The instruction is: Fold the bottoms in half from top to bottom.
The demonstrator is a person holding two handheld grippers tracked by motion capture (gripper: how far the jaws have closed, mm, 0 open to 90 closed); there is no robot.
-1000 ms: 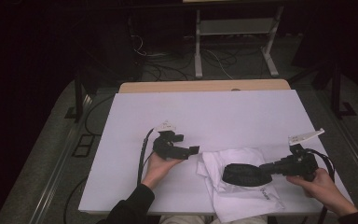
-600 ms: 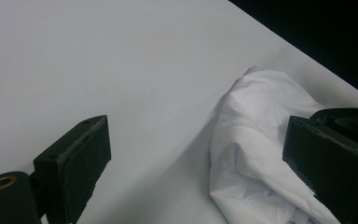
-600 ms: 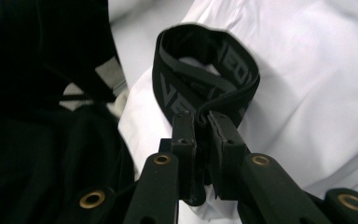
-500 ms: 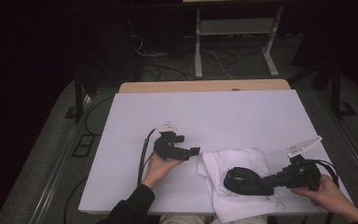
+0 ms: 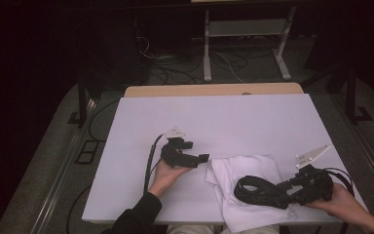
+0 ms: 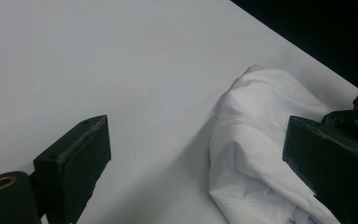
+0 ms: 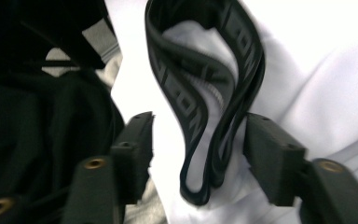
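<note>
A black elastic band (image 5: 257, 190) lies looped on a white perforated garment (image 5: 246, 168) at the table's near right. My right gripper (image 5: 283, 191) points left at it. In the right gripper view its jaws (image 7: 198, 140) have just been opening, and the band (image 7: 205, 93) lies slack between them with a gap on each side. My left gripper (image 5: 202, 160) rests in a hand just left of the garment, pointing right. Its jaws (image 6: 196, 158) stand open over bare table, with the garment's edge (image 6: 261, 140) just ahead.
The white table (image 5: 224, 117) stretches away behind both grippers. Its near edge runs close under the garment. Dark fabric (image 7: 28, 116) lies left of the jaws in the right gripper view. A metal stand (image 5: 243, 44) and cables are on the floor beyond the table.
The right gripper drew slightly toward the near edge with the band, then its jaws parted, and the band now lies loose on the garment. The left gripper stayed still.
</note>
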